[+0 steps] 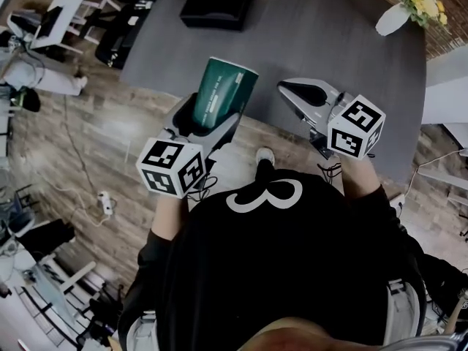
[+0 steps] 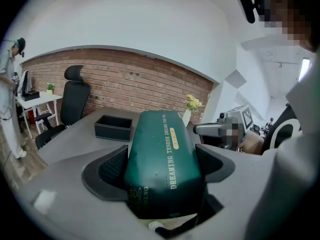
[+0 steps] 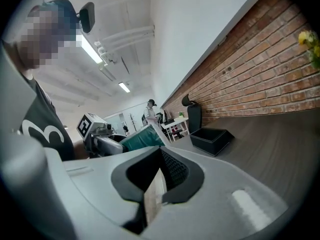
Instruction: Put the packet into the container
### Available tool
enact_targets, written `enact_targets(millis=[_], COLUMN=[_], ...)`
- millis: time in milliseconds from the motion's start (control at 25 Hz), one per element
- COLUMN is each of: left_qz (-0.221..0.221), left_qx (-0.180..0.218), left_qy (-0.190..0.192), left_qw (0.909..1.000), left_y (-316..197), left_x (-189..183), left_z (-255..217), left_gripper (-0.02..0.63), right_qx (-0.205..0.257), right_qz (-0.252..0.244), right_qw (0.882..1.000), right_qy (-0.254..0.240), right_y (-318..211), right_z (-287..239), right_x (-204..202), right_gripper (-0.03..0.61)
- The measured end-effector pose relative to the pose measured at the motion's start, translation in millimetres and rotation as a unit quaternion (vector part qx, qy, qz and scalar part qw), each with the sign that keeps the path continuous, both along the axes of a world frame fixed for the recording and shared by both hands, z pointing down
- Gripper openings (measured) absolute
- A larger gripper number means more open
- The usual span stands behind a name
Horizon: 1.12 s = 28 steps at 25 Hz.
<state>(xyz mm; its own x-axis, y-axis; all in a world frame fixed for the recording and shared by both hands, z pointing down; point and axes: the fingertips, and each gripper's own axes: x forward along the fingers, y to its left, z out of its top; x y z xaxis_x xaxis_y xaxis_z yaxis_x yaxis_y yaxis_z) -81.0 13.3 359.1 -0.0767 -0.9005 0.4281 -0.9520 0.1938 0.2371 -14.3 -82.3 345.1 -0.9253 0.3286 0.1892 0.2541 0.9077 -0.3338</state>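
Note:
My left gripper (image 1: pixel 216 115) is shut on a dark green packet (image 1: pixel 225 86) with gold print, which sticks out beyond the jaws over the near edge of the grey table (image 1: pixel 329 42). In the left gripper view the packet (image 2: pixel 162 154) fills the space between the pads. An open black container (image 1: pixel 217 9) sits at the table's far side, well ahead of the packet, and shows as the container (image 2: pixel 114 127) and the container (image 3: pixel 210 139) in the gripper views. My right gripper (image 1: pixel 311 93) hovers to the right, shut with nothing in it; its jaws (image 3: pixel 159 171) meet.
A white vase of yellow flowers (image 1: pixel 409 9) stands at the table's far right corner. A black office chair (image 2: pixel 72 104) and a white desk (image 2: pixel 37 100) are beyond the table's left side, where a person (image 2: pixel 10 99) stands. A brick wall (image 2: pixel 130 84) runs behind.

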Motion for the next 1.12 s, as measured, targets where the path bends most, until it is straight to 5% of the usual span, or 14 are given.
enact_targets(millis=[560,1120], left_qz=[0.051,0.188], left_qx=[-0.003,0.008], left_qy=[-0.034,-0.048], left_qw=[0.9981,0.9810], left_y=[-70.1,-122.2], left_x=[-81.2,-184.0], left_z=[-17.5,-27.7], left_gripper=[0.442,0.442], right_qx=[-0.010,-0.016], right_qz=[0.026,0.168], right_qw=[1.000,0.986], right_qy=[0.001,-0.012], right_y=[-58.8,-85.4], right_z=[-4.6,-7.3], right_x=[-73.0,-134.5], right_gripper=[0.002,0.002])
